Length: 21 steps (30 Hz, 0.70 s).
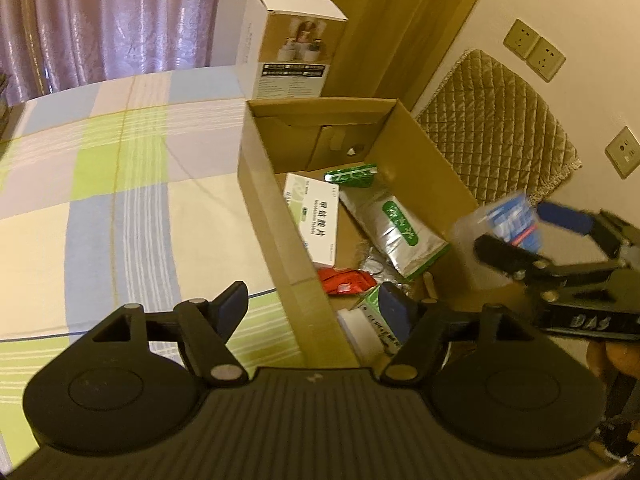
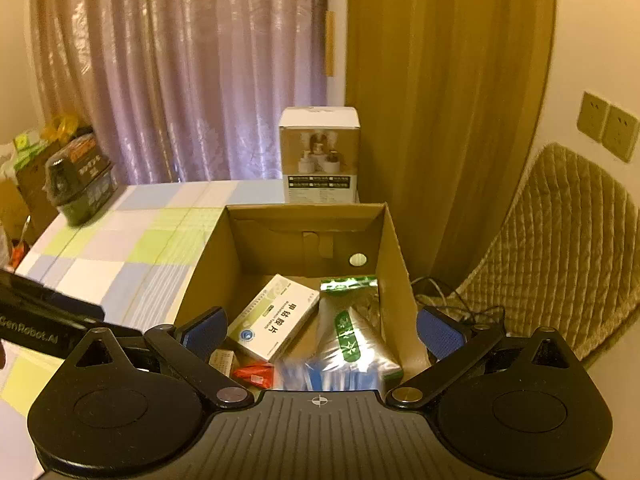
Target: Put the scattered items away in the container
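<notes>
Right claw is seen spread wide above the cardboard box; a blurred blue-and-clear packet sits just beneath it, judged just released. Left claw is spread, empty, straddling the box wall. Next, withdrawal is called for.

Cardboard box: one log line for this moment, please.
cardboard box part-filled | left gripper open, empty, astride its wall | right gripper open above it | blue packet blurred beneath, inside
</notes>
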Each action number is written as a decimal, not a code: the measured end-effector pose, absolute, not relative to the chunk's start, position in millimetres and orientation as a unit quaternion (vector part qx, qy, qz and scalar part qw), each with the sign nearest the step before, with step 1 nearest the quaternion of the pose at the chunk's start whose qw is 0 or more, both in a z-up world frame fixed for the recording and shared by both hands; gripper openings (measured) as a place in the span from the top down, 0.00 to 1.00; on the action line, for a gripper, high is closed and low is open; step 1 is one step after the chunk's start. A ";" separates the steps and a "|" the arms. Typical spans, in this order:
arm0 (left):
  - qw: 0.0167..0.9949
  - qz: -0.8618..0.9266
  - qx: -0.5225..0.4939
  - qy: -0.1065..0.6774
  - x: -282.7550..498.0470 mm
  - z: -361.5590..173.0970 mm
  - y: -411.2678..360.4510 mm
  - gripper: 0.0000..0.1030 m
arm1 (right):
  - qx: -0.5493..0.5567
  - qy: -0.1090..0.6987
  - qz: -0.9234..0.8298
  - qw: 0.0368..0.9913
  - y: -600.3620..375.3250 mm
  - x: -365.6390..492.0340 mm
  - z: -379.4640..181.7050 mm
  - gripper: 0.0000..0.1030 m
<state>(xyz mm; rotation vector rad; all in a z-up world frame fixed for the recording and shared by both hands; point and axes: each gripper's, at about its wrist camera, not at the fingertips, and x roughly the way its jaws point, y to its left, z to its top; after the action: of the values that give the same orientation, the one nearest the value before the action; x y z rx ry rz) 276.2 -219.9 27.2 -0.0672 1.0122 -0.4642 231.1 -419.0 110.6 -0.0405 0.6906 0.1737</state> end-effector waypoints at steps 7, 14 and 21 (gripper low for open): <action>0.849 -0.210 -0.036 0.483 269.4 22.0 -203.3 0.32 | 0.003 0.354 0.066 0.933 -432.2 215.5 103.5 0.00; 0.849 -0.215 -0.033 0.483 248.0 23.4 -200.8 0.28 | 0.054 0.367 0.035 0.928 -451.8 184.0 104.3 0.00; 0.856 -0.224 -0.016 0.466 211.8 38.9 -215.3 0.13 | 0.070 0.370 0.031 0.926 -458.6 139.0 116.6 0.00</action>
<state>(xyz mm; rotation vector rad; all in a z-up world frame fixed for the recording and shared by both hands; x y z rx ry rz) 211.8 -215.3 38.9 -0.0342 0.9796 -0.4716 139.0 -458.6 116.6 0.1429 0.7583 0.0627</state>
